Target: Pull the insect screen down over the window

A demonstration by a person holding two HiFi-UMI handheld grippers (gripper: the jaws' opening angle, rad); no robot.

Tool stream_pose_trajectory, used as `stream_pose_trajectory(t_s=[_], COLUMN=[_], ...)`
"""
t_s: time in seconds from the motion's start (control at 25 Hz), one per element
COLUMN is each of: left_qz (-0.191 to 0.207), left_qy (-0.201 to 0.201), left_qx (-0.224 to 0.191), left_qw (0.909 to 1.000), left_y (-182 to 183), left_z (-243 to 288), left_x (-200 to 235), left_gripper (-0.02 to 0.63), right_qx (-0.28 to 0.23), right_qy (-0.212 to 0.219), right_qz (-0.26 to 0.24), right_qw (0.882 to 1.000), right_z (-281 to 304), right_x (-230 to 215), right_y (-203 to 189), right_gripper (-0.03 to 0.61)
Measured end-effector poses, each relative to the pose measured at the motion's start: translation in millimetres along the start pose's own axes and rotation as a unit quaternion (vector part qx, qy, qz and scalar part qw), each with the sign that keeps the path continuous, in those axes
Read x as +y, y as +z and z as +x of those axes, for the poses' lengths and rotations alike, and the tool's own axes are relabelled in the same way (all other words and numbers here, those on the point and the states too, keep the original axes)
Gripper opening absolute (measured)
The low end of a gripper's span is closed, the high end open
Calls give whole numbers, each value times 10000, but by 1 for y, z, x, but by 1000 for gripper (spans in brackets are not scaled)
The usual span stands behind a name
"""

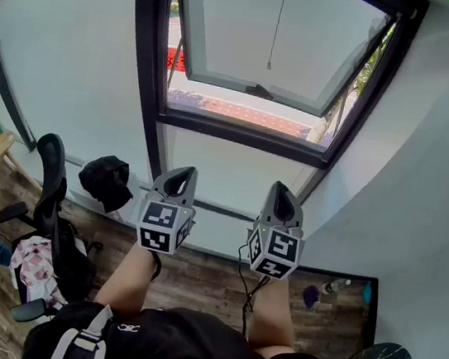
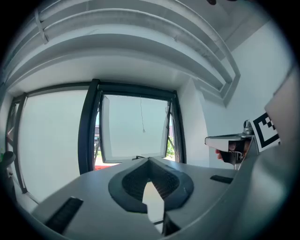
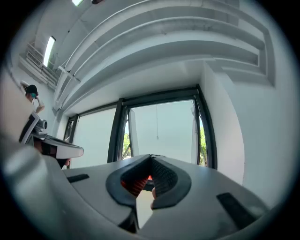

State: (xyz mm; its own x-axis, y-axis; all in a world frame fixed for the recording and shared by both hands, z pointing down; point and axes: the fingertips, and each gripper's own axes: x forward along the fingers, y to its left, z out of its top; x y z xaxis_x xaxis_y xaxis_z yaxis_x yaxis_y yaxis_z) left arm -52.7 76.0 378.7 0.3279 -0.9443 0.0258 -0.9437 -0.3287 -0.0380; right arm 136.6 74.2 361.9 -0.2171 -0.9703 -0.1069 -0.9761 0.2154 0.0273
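Left gripper [image 1: 182,173] and right gripper [image 1: 281,190] are both pressed together with nothing pinched, side by side and aimed at the window [image 1: 230,33]. Wood floor [image 1: 202,276] below. Office chair [image 1: 49,190] and black bag [image 1: 107,182] at left, bottle [image 1: 335,286] at right by the white wall. Sash stands tilted open. Thin pull cord [image 1: 276,23] hangs mid-opening, well apart from both grippers.

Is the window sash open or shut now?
Open: the window sash is tilted outward, and the gap under its lower edge shows the outdoors.
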Motion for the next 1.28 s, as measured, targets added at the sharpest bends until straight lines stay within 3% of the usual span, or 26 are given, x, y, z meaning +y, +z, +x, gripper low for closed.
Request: stream_pose_trajectory(t_s=[0.44, 0.68, 0.92, 1.28], left_qz=[-107, -94, -65, -64], left_qy=[-10, -104, -276, -463], left_qx=[-37, 10, -53, 13], left_qw=[9999, 9999, 9996, 9989], left_y=[-7, -12, -16, -32], left_z=[-40, -42, -48, -53], left_x=[46, 71, 105, 148], left_gripper=[2, 2, 2, 2], right_qx=[-21, 17, -27, 35], right_qy=[74, -166, -86, -366], right_qz=[104, -190, 6, 48], right_qw=[9999, 9997, 10000, 9993], right_z=[-6, 1, 9, 17], right_x=[62, 87, 128, 163], right_y=[2, -1, -8, -24], right_gripper=[3, 5, 5, 5])
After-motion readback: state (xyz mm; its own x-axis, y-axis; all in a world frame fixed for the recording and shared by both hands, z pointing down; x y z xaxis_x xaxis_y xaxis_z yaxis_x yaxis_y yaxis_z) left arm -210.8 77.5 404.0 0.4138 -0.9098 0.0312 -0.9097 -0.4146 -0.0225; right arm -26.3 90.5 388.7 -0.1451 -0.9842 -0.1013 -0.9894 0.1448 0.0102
